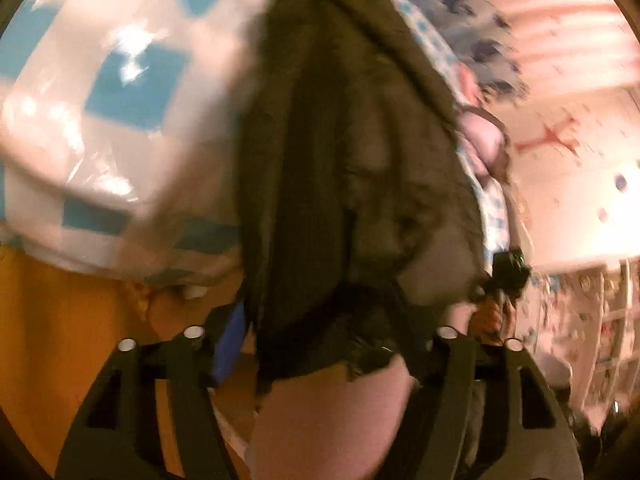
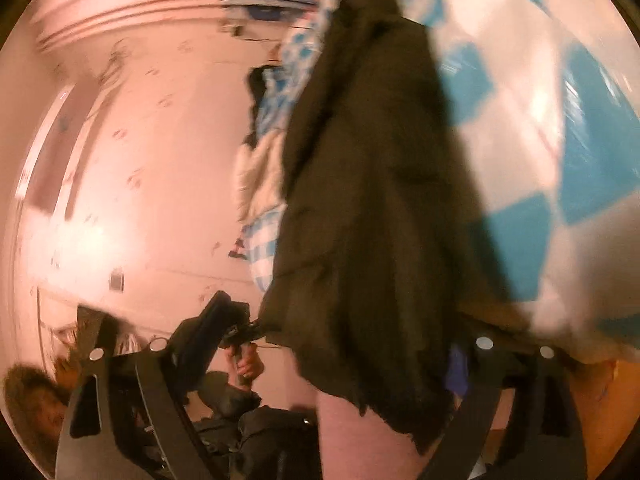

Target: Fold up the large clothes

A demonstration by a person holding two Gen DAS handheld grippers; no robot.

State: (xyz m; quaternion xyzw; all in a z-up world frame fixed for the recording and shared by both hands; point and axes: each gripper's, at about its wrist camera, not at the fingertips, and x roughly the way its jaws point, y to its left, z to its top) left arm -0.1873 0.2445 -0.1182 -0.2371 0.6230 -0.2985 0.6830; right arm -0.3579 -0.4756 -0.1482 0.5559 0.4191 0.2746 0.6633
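Observation:
A dark olive-black garment with a frayed hem hangs down the middle of both views, blurred by motion. In the left wrist view its hem drops between the fingers of my left gripper, whose jaws stand wide apart; the blue pad sits beside the cloth without pinching it. In the right wrist view the same garment falls between the widely spread fingers of my right gripper, and no pad presses on it. Each view also shows the other gripper: the right gripper and the left gripper.
A blue-and-white checked cover with a glossy sheen fills the side behind the garment, seen again as the checked cover. An orange surface lies below it. A pink wall, a hand and a person's hair are visible.

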